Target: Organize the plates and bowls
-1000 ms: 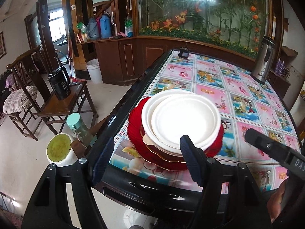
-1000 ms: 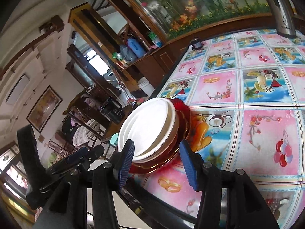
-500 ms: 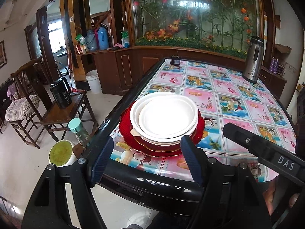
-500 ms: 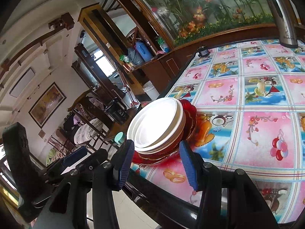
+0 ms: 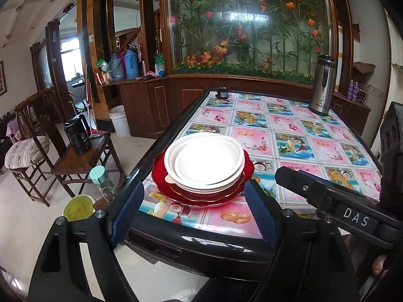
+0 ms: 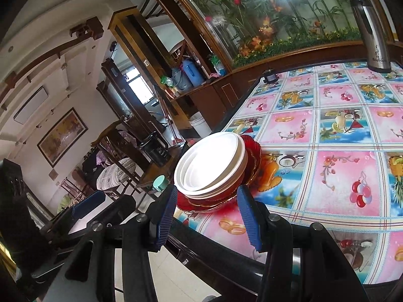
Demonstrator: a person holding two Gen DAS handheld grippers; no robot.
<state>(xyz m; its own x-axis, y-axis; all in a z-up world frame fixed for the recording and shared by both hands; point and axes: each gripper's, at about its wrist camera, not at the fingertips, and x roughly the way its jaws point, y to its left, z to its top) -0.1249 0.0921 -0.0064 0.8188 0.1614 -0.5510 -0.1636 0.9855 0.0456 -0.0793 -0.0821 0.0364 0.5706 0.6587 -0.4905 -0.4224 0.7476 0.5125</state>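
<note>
- The stack of white plates point(image 5: 206, 162) sits on red plates point(image 5: 201, 196) near the front left corner of the table point(image 5: 302, 136), which wears a pink-and-blue patterned cloth.
- The left tool point(image 5: 194, 209) hangs short of the table edge; its jaws have just been opening and stand wide apart with nothing between them.
- The right tool point(image 6: 205, 216) hangs just short of the stack, its jaws apart and gripping nothing.
- A steel flask point(image 5: 323, 85) stands at the far right of the table.
</note>
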